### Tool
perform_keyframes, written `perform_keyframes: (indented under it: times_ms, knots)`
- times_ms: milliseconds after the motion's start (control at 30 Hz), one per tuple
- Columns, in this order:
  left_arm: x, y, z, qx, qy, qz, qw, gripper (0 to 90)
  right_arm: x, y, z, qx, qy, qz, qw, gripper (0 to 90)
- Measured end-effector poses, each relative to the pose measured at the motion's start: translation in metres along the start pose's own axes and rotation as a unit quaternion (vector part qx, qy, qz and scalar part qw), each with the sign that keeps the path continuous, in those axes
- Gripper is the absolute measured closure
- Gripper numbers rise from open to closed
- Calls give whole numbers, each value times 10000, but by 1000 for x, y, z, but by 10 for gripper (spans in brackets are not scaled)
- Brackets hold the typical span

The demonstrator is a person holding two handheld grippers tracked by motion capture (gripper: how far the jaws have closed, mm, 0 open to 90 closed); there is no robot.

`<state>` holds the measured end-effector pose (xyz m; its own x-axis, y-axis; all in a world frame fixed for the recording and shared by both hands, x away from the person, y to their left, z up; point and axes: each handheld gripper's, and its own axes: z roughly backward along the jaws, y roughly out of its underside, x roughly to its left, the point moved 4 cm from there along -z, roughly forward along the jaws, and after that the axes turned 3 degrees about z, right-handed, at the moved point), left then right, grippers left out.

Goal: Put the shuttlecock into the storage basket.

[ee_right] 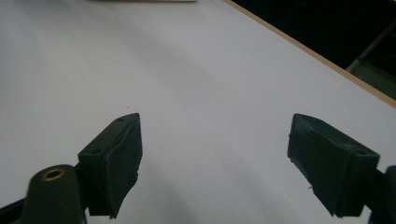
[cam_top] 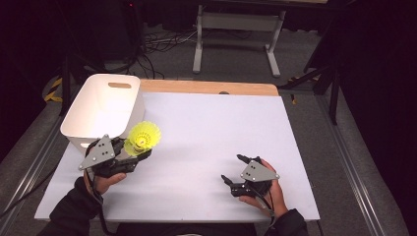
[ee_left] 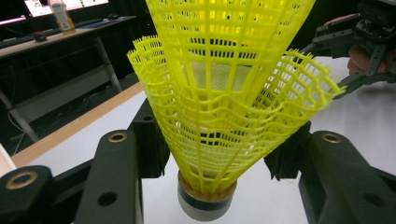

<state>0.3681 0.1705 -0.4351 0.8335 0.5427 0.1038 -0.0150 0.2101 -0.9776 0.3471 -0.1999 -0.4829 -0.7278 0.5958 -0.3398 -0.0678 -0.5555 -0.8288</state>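
Yellow plastic mesh marks the work in hand: a shuttlecock (cam_top: 142, 137) is gripped by the left gripper (cam_top: 132, 156) and carried above the white table (cam_top: 211, 128), just beside the near right corner of a white plastic bin (cam_top: 103, 105). Judged from this, the pick-up is done and the drop is what remains; the bin looks empty as far as its inside can be seen, and the shuttlecock is not yet over its rim.

In the left gripper view the fingers (ee_left: 149, 140) are closed in on the lower skirt of the shuttlecock (ee_left: 224, 102), one on each side, pressing the mesh just above the cork base (ee_left: 206, 203). The skirt flares up and outward, and the base hangs clear of the table. The gap between the fingers is narrow, set by the skirt itself.

Farther right, the right gripper (cam_top: 235, 172) rests low near the front of the table, well apart from the shuttlecock and the bin. In the right gripper view its fingers (ee_right: 116, 154) are spread wide with bare white table between them, holding and touching nothing.
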Motion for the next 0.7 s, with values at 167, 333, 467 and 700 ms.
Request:
perform_keyframes:
  times_ms: [167, 333, 467, 700]
  knots:
    - [2, -2, 4, -47, -38, 29, 10000, 497, 0, 0, 0, -2, -4, -1, 10000, 190]
    - [3, -4, 7, -105, -80, 42, 9999, 496, 0, 0, 0, 6, -3, 2, 10000, 190]
    - [5, -5, 10, -114, -116, 35, 9999, 495, 0, 0, 0, 10, -4, -9, 10000, 190]
    - [7, -6, 14, -142, -176, 48, 9997, 495, 0, 0, 0, 12, 0, -11, 10000, 190]
